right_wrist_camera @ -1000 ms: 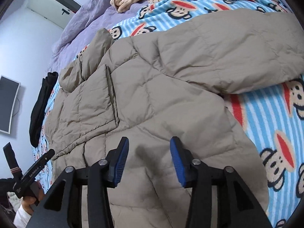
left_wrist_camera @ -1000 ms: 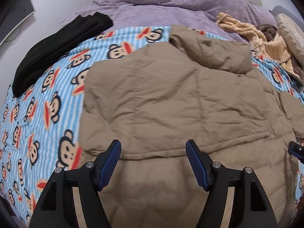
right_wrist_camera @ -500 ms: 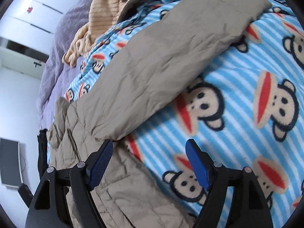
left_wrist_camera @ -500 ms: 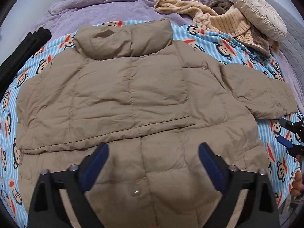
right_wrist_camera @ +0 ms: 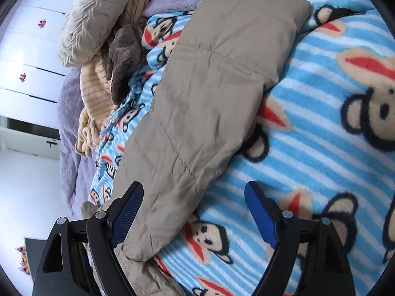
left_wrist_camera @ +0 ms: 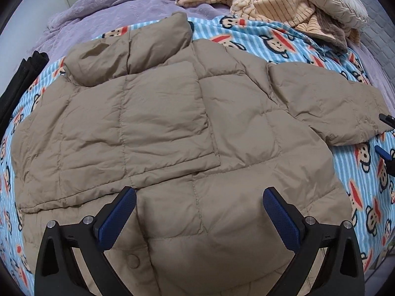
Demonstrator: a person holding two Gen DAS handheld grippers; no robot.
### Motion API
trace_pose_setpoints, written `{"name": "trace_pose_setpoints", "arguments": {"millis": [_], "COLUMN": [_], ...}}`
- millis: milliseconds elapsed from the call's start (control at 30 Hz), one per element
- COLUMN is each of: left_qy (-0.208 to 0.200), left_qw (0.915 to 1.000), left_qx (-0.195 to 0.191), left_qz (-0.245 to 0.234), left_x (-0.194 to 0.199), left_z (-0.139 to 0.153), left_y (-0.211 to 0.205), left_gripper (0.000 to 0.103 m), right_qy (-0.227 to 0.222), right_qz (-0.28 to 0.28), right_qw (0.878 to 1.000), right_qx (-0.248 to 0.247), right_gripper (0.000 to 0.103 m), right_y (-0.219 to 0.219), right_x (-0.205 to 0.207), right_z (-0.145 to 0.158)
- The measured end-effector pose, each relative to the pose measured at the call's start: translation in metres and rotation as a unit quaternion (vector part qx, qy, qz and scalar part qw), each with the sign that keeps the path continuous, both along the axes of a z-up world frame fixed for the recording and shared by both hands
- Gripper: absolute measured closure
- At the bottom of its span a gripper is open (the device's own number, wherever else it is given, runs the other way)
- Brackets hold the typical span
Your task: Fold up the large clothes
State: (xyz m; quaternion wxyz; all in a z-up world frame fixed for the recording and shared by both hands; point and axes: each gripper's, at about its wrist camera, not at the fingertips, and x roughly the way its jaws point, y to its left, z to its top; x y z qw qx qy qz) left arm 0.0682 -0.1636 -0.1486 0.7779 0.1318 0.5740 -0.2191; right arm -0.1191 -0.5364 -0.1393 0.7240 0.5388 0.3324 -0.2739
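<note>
A tan puffer jacket [left_wrist_camera: 172, 128] lies spread on a blue striped monkey-print blanket [left_wrist_camera: 261, 37], collar toward the far side. One sleeve is folded across the body; the other sleeve [left_wrist_camera: 328, 106] stretches out to the right. My left gripper [left_wrist_camera: 197, 212] hovers open over the jacket's lower hem, holding nothing. In the right wrist view the outstretched sleeve [right_wrist_camera: 209, 103] runs away from me, and my right gripper [right_wrist_camera: 195, 212] is open above its near part, one finger over the sleeve and one over the blanket [right_wrist_camera: 333, 128]. The right gripper's tips [left_wrist_camera: 384, 135] show at the left wrist view's right edge, by the cuff.
A beige striped garment [left_wrist_camera: 271, 7] and a cream pillow [left_wrist_camera: 330, 2] are piled at the far right. A black garment [left_wrist_camera: 17, 86] lies at the left edge. A purple quilt [left_wrist_camera: 123, 2] covers the far bed. White cupboard doors [right_wrist_camera: 27, 49] stand beyond.
Both grippers have opened wider. The left view swung right from the jacket's left side to its middle. The right gripper moved from the jacket's body out along the right sleeve.
</note>
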Motion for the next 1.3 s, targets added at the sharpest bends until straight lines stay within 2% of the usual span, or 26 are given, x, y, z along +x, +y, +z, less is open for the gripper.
{"name": "trace_pose_setpoints", "arguments": {"millis": [100, 300, 400, 467, 500, 533, 567, 600, 633, 833, 933, 1033, 1167, 1300], "left_qy": [0.024, 0.015, 0.0, -0.006, -0.009, -0.013, -0.015, -0.017, -0.02, -0.053, -0.049, -0.057, -0.071, -0.06], "left_qw": [0.9997, 0.9997, 0.9998, 0.9995, 0.9994, 0.9993, 0.9991, 0.9989, 0.9985, 0.9952, 0.9939, 0.9924, 0.9898, 0.9882], "left_qx": [-0.003, -0.019, -0.022, -0.03, -0.031, -0.03, -0.03, -0.031, -0.033, -0.03, -0.034, -0.022, -0.002, 0.004], "left_qz": [-0.003, 0.0, 0.004, 0.008, 0.013, 0.02, 0.025, 0.032, 0.038, 0.077, 0.093, 0.107, 0.124, 0.141], "left_x": [-0.003, -0.006, 0.0, 0.005, 0.009, 0.013, 0.017, 0.021, 0.025, 0.04, 0.047, 0.052, 0.058, 0.066], "left_z": [-0.008, 0.001, 0.009, 0.014, 0.016, 0.018, 0.019, 0.021, 0.024, 0.034, 0.034, 0.034, 0.032, 0.024], "left_y": [-0.004, -0.005, -0.004, 0.001, 0.004, 0.009, 0.013, 0.018, 0.024, 0.065, 0.094, 0.118, 0.15, 0.186], "left_gripper": [0.0, 0.0, 0.0, 0.0, 0.0, 0.0, 0.0, 0.0, 0.0, 0.0, 0.0, 0.0, 0.0, 0.0], "right_qy": [-0.036, -0.128, -0.149, -0.166, -0.177, -0.188, -0.196, -0.197, -0.198, -0.236, -0.234, -0.218, -0.182, -0.121], "right_qz": [-0.016, -0.07, -0.086, -0.106, -0.116, -0.121, -0.12, -0.118, -0.111, -0.026, 0.048, 0.133, 0.257, 0.375], "right_qw": [0.998, 0.983, 0.975, 0.966, 0.96, 0.955, 0.952, 0.951, 0.954, 0.96, 0.963, 0.963, 0.949, 0.916], "right_qx": [0.047, 0.11, 0.141, 0.169, 0.183, 0.195, 0.204, 0.205, 0.196, 0.148, 0.122, 0.085, 0.005, -0.073], "right_gripper": [0.017, 0.016, 0.016, 0.021, 0.035, 0.059, 0.07, 0.085, 0.088, 0.089, 0.089, 0.089, 0.088, 0.088], "right_y": [-0.015, -0.037, -0.043, -0.046, -0.047, -0.047, -0.046, -0.044, -0.041, -0.01, 0.025, 0.071, 0.162, 0.269], "right_x": [0.004, 0.006, 0.012, 0.014, 0.015, 0.014, 0.016, 0.02, 0.024, 0.061, 0.099, 0.144, 0.201, 0.25], "right_z": [-0.012, -0.022, -0.026, -0.033, -0.036, -0.039, -0.04, -0.04, -0.035, 0.009, 0.037, 0.063, 0.087, 0.079]}}
